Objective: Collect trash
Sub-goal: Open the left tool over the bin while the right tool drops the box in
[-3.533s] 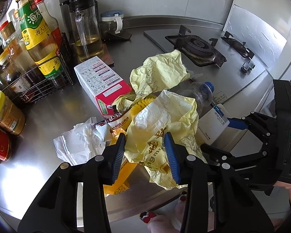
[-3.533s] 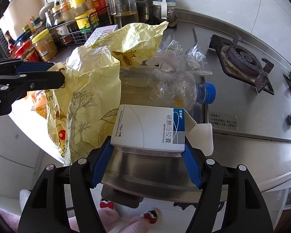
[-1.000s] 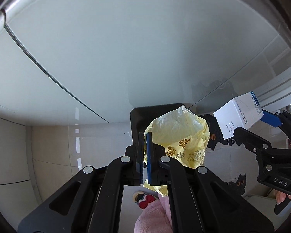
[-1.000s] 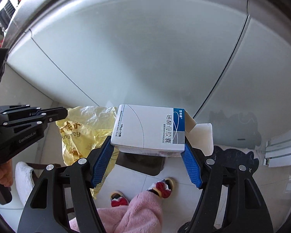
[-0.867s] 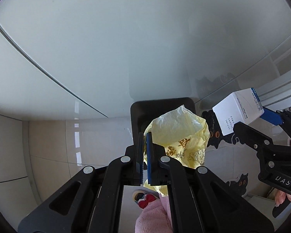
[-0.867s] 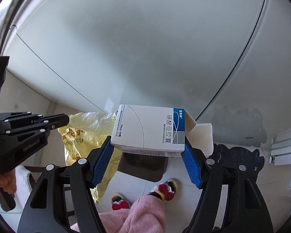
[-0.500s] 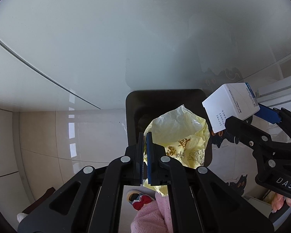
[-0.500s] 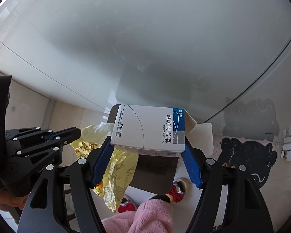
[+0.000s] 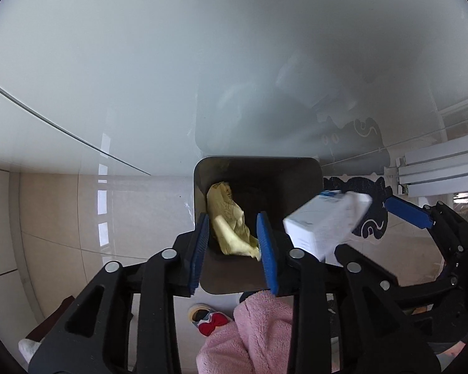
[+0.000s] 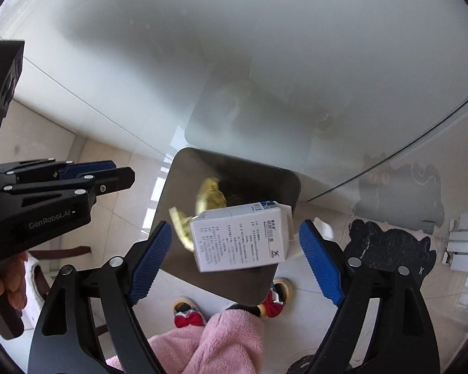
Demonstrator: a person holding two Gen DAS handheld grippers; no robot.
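- Pale glossy cabinet fronts [image 9: 202, 62] are filling the upper part of both views, with beige floor tiles [image 9: 62, 212] spreading out below them.
- A dark bin [image 10: 184, 180] with rounded corners is standing open on the tiles, right against the cabinet and directly under both grippers.
- The left gripper [image 9: 232, 246] is hovering over the bin with its blue pads spread apart and nothing between them touching either pad.
- The right gripper [image 10: 235, 260] is also hanging over the bin, its jaws wide apart (neither pad is touching anything).
- A white box [image 10: 240, 241] with a blue stripe is sitting tilted and motion-blurred in mid-air between the right pads, clear of both, over the bin's mouth; in the left view the box [image 9: 324, 221] is showing just beside the bin's right edge.
- A crumpled yellow bag [image 9: 231, 221] is lying inside the bin, toward its left wall, partly blurred in the right view.
- Pink fleece trousers [image 10: 202, 339] and slippers with red bows [image 10: 187, 316] are showing at the bottom.
- A black cat-shaped mat [image 10: 390, 246] is lying on the floor to the right of the bin.
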